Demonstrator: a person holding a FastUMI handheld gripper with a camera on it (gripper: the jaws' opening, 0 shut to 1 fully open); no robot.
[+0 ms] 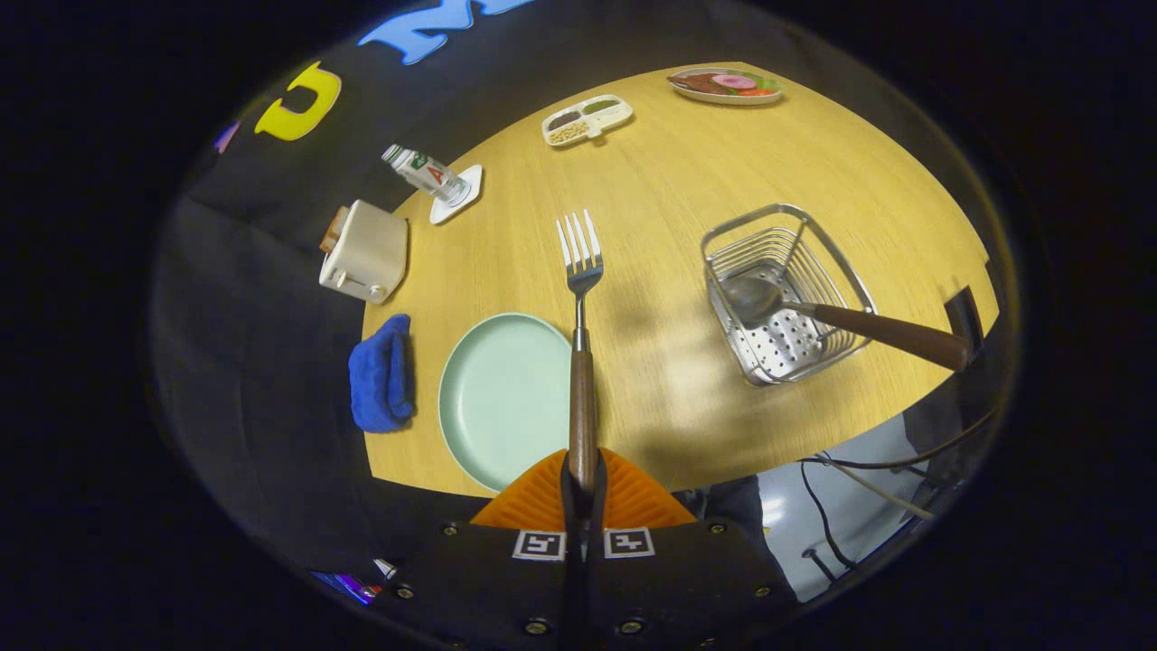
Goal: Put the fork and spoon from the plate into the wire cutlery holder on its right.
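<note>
My gripper point(583, 475) is shut on the fork point(580, 298), both fingers pressing on the end of its brown wooden handle. The fork points straight ahead, tines up and away, held high above the wooden table point(669, 181). Below and just left of the handle lies the pale green plate point(502, 398), bare. To the right stands the wire cutlery holder point(785, 294), and the spoon point(813, 312) leans in it, its bowl inside and its brown handle sticking out over the near right rim.
A blue cloth point(382, 372) lies left of the plate, a white toaster point(364, 251) beyond it. A bottle on a white coaster point(434, 176), a divided snack tray point(586, 119) and a plate of food point(726, 85) sit at the far side. Cables point(859, 488) hang off the table's near right edge.
</note>
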